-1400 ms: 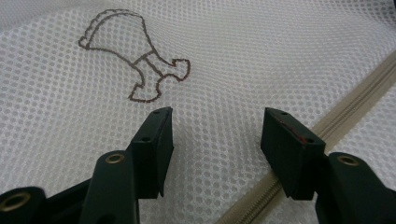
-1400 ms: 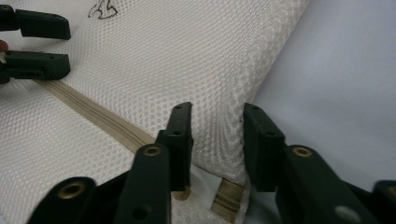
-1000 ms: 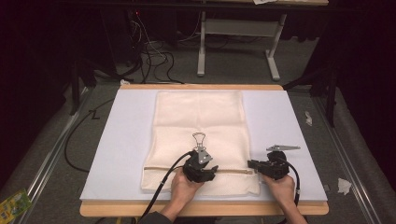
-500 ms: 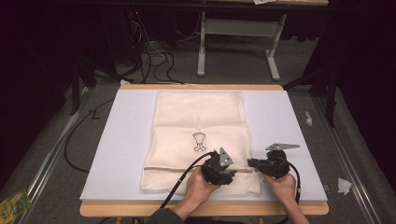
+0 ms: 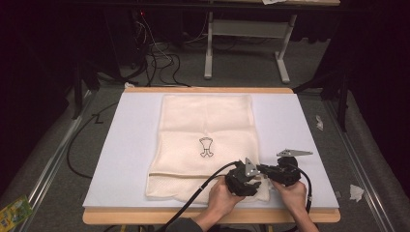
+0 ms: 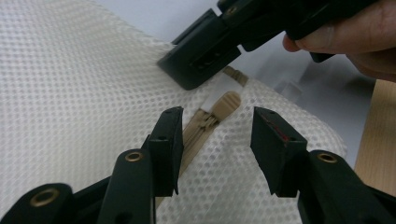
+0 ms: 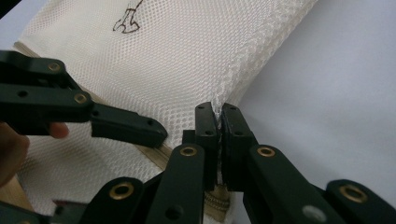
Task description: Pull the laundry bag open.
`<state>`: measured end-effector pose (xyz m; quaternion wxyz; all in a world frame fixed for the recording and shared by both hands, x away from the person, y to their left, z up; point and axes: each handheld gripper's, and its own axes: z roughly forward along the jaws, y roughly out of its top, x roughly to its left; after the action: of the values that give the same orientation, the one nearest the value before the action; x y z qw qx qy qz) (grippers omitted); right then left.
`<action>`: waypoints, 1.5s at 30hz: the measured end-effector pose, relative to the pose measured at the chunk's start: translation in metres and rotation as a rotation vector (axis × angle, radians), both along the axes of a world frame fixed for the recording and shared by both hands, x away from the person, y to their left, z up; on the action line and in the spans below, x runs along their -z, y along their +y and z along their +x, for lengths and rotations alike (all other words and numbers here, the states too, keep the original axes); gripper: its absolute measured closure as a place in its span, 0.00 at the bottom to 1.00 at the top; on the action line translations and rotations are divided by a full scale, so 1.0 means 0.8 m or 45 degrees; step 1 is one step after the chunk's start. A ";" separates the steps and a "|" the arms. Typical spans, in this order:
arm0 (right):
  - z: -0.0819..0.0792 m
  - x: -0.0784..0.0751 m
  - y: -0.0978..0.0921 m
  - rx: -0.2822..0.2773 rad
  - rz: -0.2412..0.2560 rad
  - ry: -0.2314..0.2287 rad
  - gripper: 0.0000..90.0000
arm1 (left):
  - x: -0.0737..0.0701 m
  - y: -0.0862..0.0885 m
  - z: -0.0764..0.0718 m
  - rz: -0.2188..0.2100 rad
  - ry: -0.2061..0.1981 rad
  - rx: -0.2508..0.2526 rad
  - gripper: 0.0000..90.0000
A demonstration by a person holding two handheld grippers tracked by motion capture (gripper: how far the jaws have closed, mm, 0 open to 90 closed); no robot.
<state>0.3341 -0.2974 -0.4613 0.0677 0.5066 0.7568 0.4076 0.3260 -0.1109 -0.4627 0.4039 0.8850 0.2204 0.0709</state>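
Mesh bag [image 5: 205,145] work is at the zipper stage, judging by how the tongs stand. The left tongs [image 6: 215,140] are apart, their jaws straddling the tan zipper pull [image 6: 225,101] without touching it, with the zipper [image 6: 198,133] running up between them. The right tongs [image 7: 219,140] are together, clamped on the bag's seamed corner edge [image 7: 238,70] just beyond the zipper's end, pinning the fabric so it cannot slide. In the high view both tongs meet at the bag's near right corner, left tongs [image 5: 244,178] just beside right tongs [image 5: 275,173], each held by a hand [image 5: 220,198] coming in from the bottom. The step in hand looks like anchoring the corner while lining up on the pull; the next move likely calls for easing the left tongs forward a little, closing them squarely on the pull's flat tab, and then drawing it along the zipper line while the right tongs hold tension against it. The bag lies flat on the white bench [image 5: 121,145], centred, its long axis running from the person toward the far edge; the zipper crosses the near end, left to right, with the pull at its right end. A small printed mark [image 5: 206,147] sits near the bag's middle.
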 end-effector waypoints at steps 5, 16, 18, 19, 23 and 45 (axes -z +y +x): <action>-0.001 -0.002 0.002 -0.002 -0.010 -0.006 0.98 | 0.000 -0.007 -0.001 -0.009 0.001 0.002 0.65; -0.001 -0.002 0.001 -0.010 -0.008 0.000 0.98 | 0.002 -0.002 0.003 -0.012 0.002 -0.004 0.85; -0.001 -0.001 0.001 -0.008 -0.007 0.001 0.98 | 0.002 0.001 0.004 -0.026 0.008 -0.016 0.86; -0.001 -0.001 0.001 -0.008 -0.011 0.001 0.98 | 0.001 0.004 0.005 -0.033 0.004 -0.026 0.88; 0.000 -0.001 0.001 -0.004 -0.005 0.004 0.98 | 0.000 0.008 0.007 -0.024 0.031 -0.029 0.89; 0.000 0.000 -0.003 -0.023 -0.012 0.027 0.94 | 0.004 0.001 0.011 -0.008 0.054 -0.049 0.96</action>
<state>0.3339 -0.2994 -0.4610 0.0583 0.5039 0.7638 0.3991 0.3349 -0.1104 -0.4663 0.4005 0.8806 0.2461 0.0594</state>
